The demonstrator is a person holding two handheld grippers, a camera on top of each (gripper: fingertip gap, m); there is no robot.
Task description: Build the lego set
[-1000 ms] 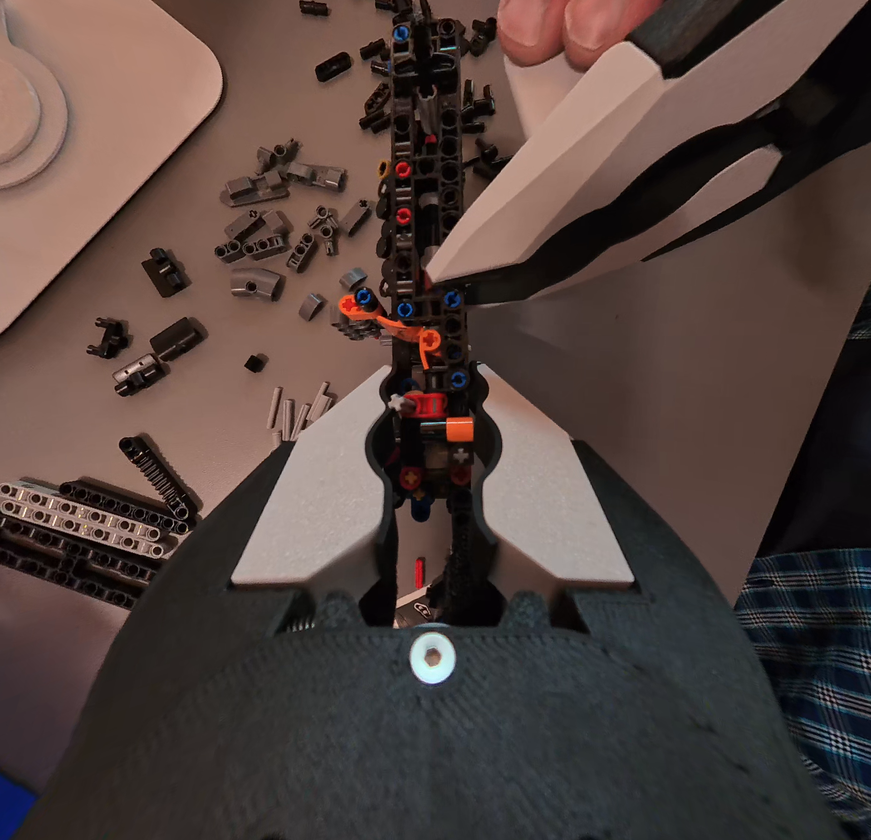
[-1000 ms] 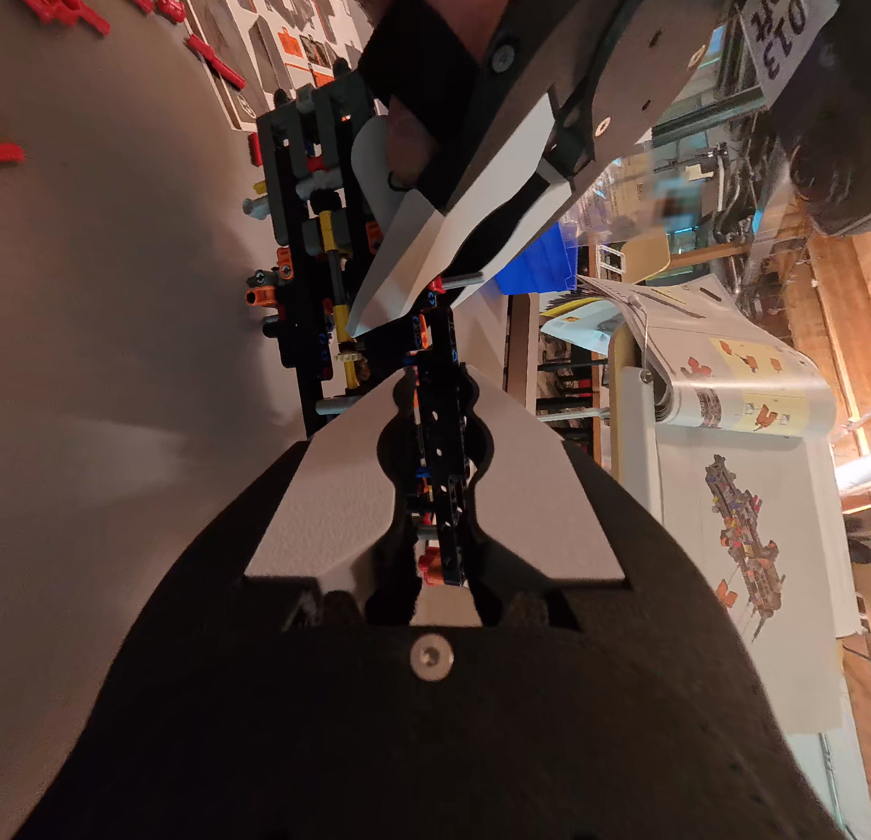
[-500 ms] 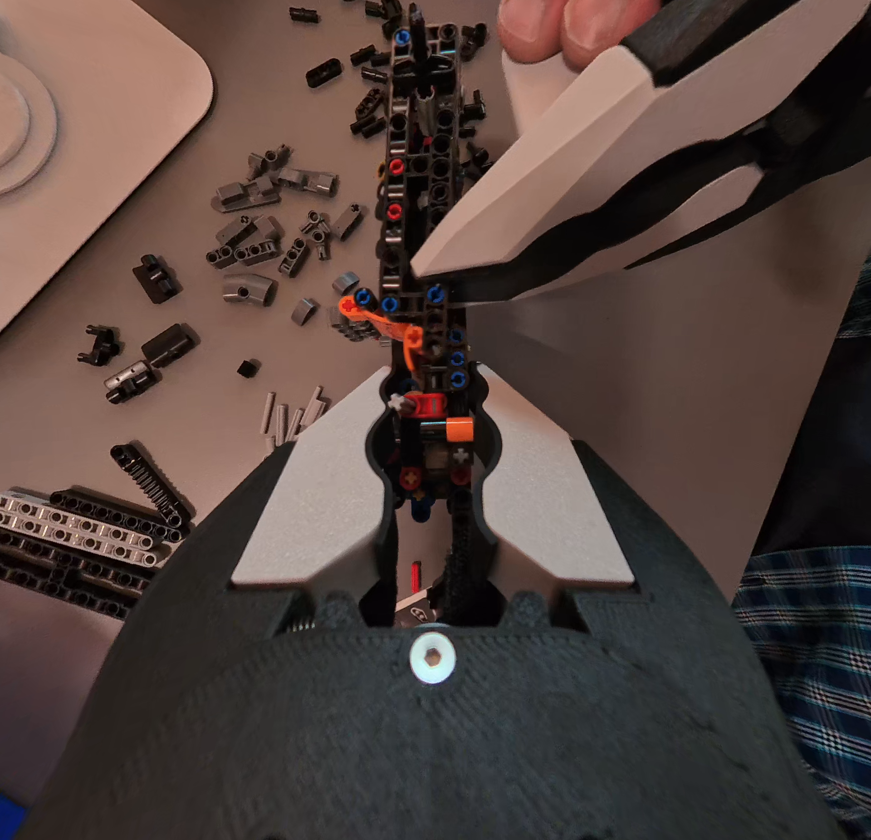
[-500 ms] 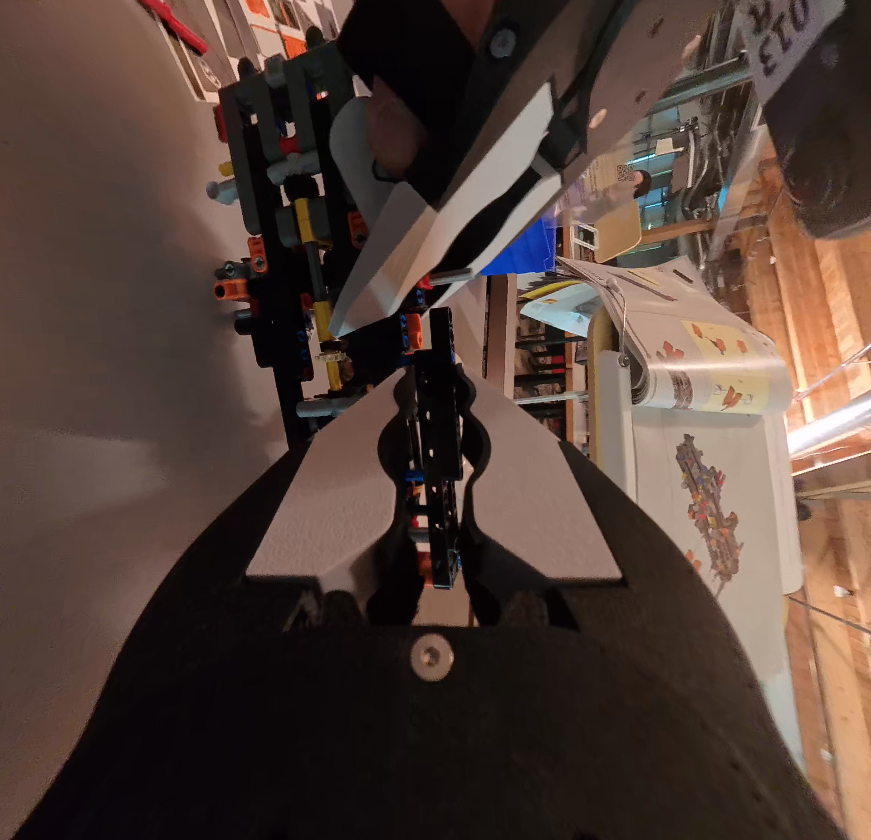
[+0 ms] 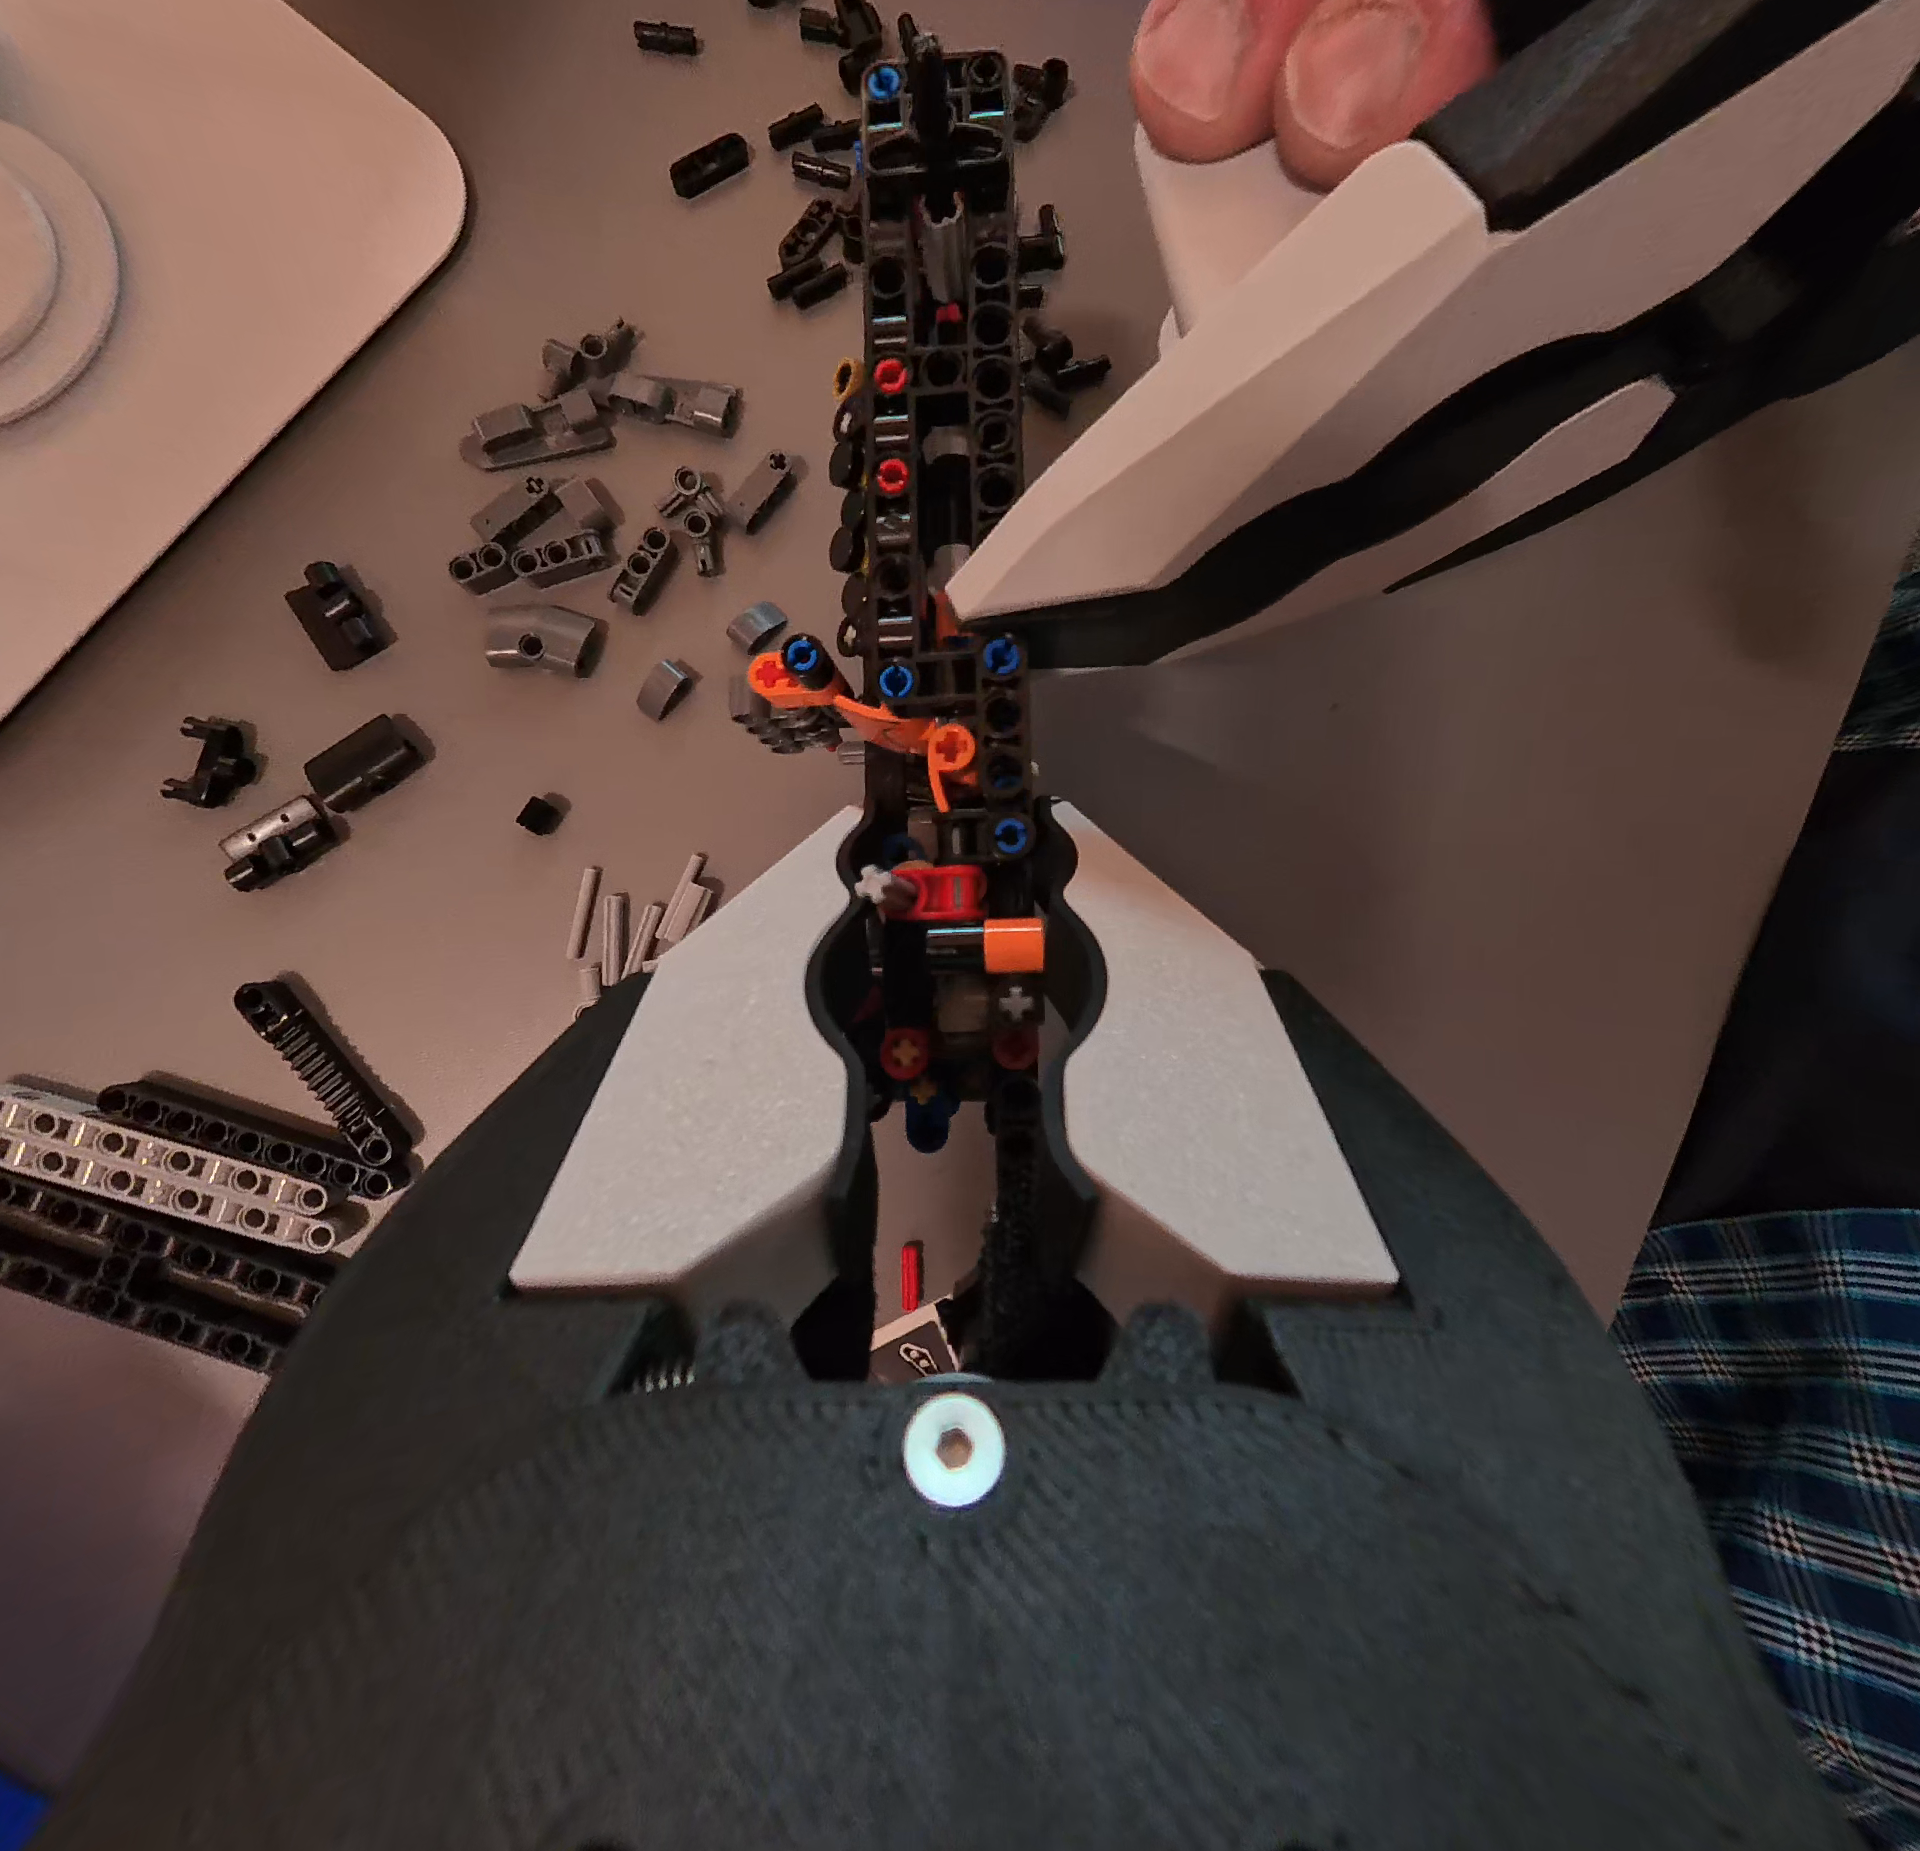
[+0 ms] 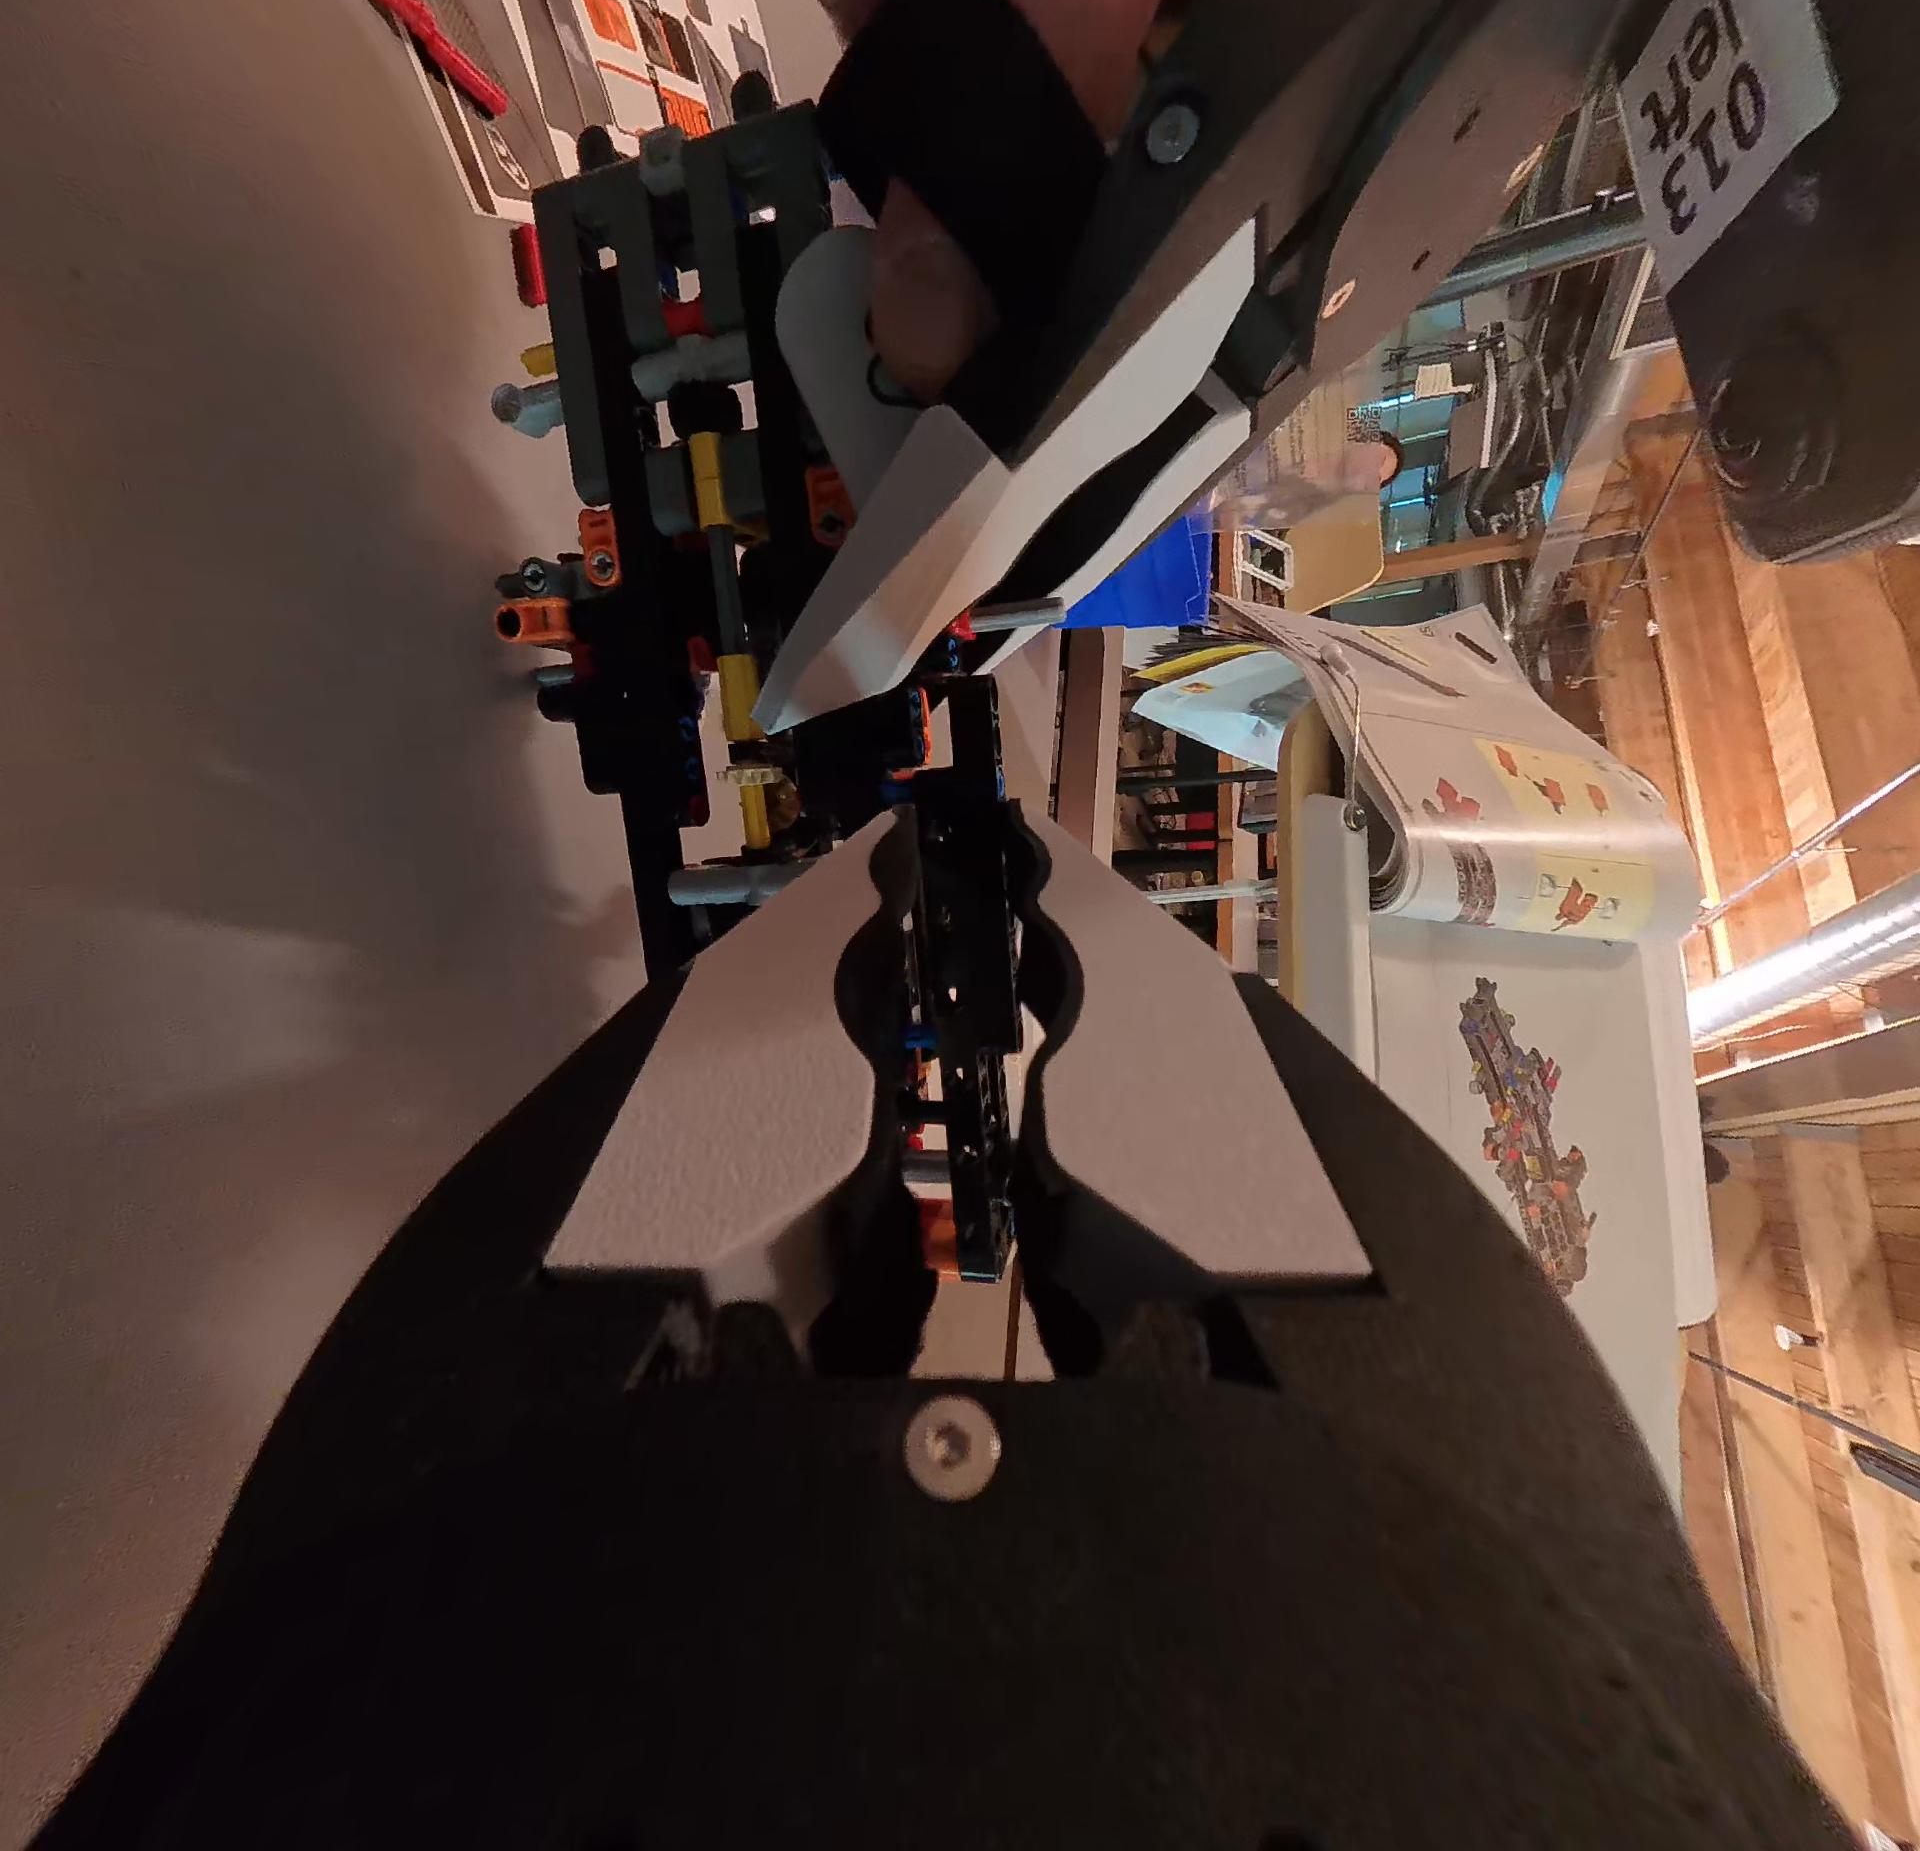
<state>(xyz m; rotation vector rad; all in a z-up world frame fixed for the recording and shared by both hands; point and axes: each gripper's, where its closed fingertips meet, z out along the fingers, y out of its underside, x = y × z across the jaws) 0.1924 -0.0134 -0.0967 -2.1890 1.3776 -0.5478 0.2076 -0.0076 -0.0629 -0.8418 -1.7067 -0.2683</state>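
We pinch a long black Technic assembly (image 5: 940,471) in our left gripper (image 5: 951,845), jaws pressed against its near end. Our right gripper (image 6: 956,835) clamps its jaws on the same build's black beam. Loose grey and black pieces (image 5: 566,544) lie scattered on the counter (image 5: 1351,866).

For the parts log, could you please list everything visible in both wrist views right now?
long black Technic lego assembly with red, blue and orange pins: one, held between both grippers above the table.
loose small black connectors: many, far table area.
loose grey angled pieces: about a dozen, left of the assembly.
black and light grey holed beams: one stack, left edge.
pale rounded tray: one, top left.
printed instruction booklet: one, open on a stand, right.
red pieces: a few, far table.
left gripper: jaws shut on the assembly.
right gripper: jaws shut on the assembly.
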